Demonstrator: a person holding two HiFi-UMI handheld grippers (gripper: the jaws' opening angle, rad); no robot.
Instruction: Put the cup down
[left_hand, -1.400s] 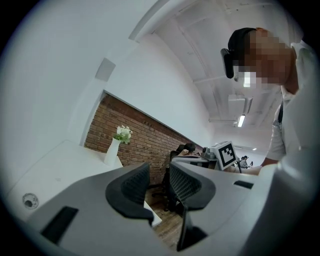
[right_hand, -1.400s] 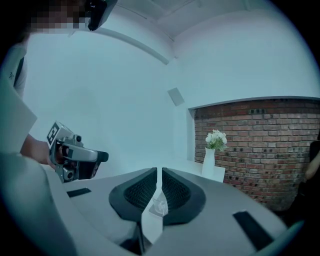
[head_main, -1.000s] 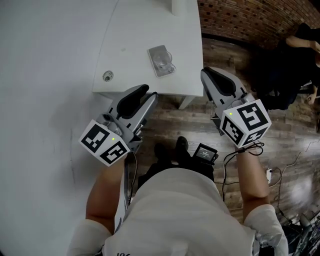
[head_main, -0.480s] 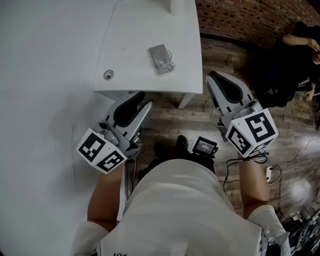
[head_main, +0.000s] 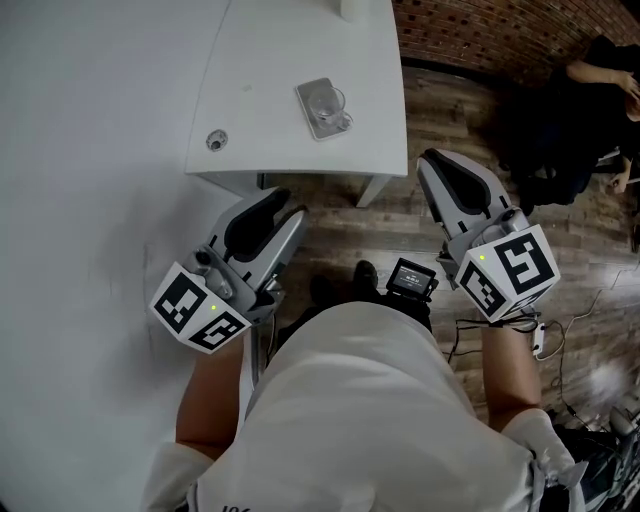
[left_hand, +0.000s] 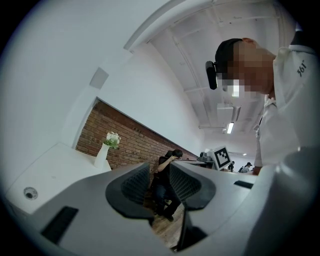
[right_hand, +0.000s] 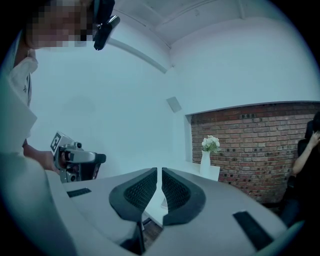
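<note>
1. The cup (head_main: 329, 102), a clear glass one, stands on a grey mat (head_main: 311, 120). The mat lies on the white table (head_main: 290, 50), toward the near right corner and a little in from both edges.
2. No gripper touches the cup. It looks upright, though it is small in the head view and I cannot be fully sure. I judge that the putting down is done.
3. The left gripper (head_main: 280, 200) hangs over the floor (head_main: 390, 225), just in front of the table's near edge and well apart from the cup. In the left gripper view its pads (left_hand: 136, 183) stand apart with a clear gap, and only the far room shows between them. This gripper is empty.
4. The right gripper (head_main: 432, 162) hangs over the floor beside the near right corner, also apart from the cup. In the right gripper view its pads (right_hand: 141, 190) are almost together, with only a thin slit between them. Nothing is in the slit, so this gripper is empty too.
5. A white vase (right_hand: 205, 163) with flowers stands at the table's far end and has no part in the task.
6. In my judgement nothing of the task is left. At most the person can lower the hands or check that the cup sits steady on the mat.
</note>
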